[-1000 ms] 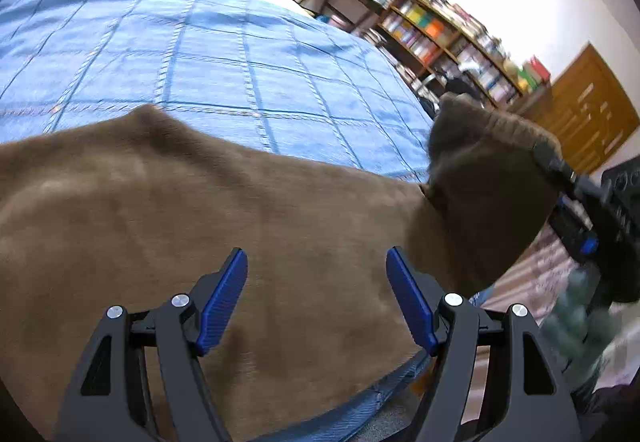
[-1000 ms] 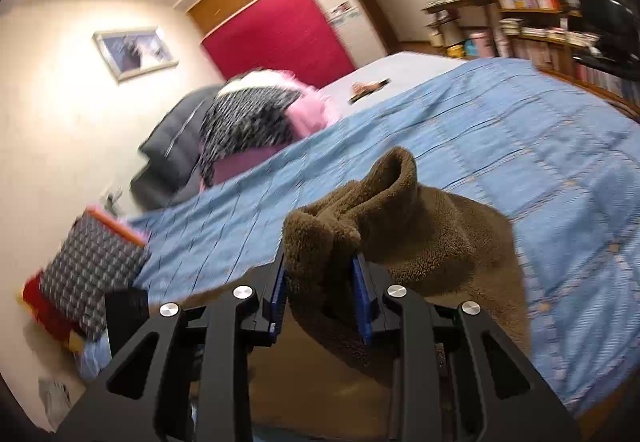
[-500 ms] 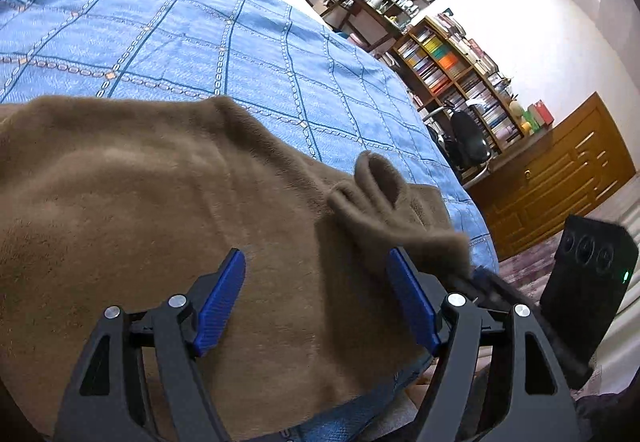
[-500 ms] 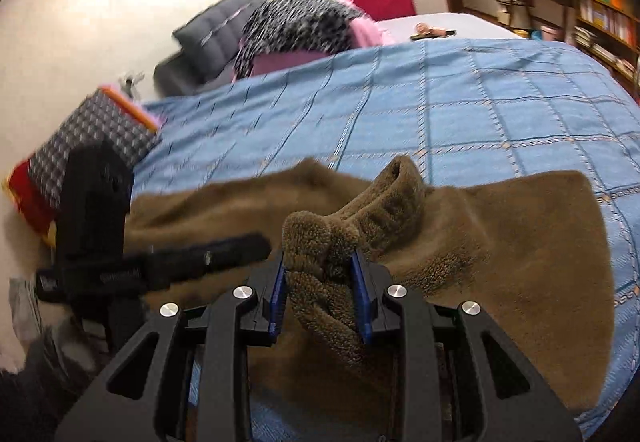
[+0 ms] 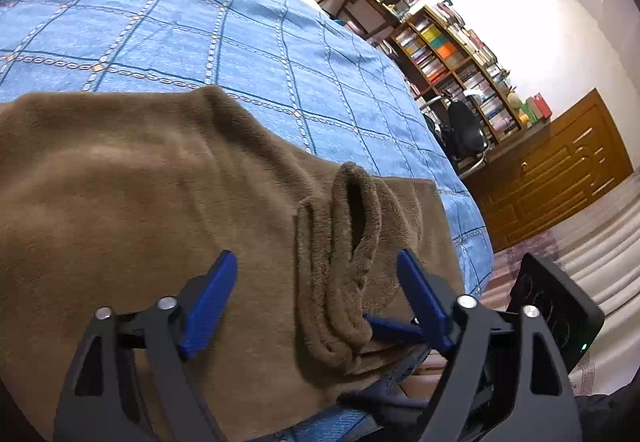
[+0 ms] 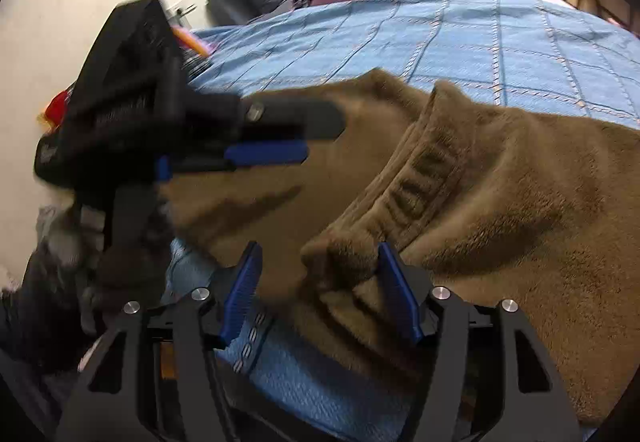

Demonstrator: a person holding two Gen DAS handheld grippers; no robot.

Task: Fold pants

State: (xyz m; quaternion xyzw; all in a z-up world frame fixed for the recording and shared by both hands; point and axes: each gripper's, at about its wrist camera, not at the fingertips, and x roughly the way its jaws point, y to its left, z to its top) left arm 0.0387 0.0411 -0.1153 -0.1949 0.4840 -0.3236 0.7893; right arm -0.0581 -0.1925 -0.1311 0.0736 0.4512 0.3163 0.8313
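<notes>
While pants (image 5: 140, 202) lie flat, L gripper (image 5: 316, 282) & R gripper (image 6: 320, 274) gape wide, gripping nothing.

Left gripper (image 5: 316, 274) low, blue fingers spread wide, right gripper (image 6: 318, 270) level, fingers parted, wrists close together

Fleece pants and a gripper only partly seen on a blue bedspread

The brown pants (image 5: 132, 202) run off the left and near edges of the left wrist view; in the right wrist view they are cut at the right edge. There the left gripper (image 6: 276, 138) is motion-blurred, its jaw spacing unreadable, and it hides part of the pants' far left edge. The bedspread (image 6: 460, 38) beneath the pants is covered. Bookshelf (image 5: 452, 62) titles are too small to read.
</notes>
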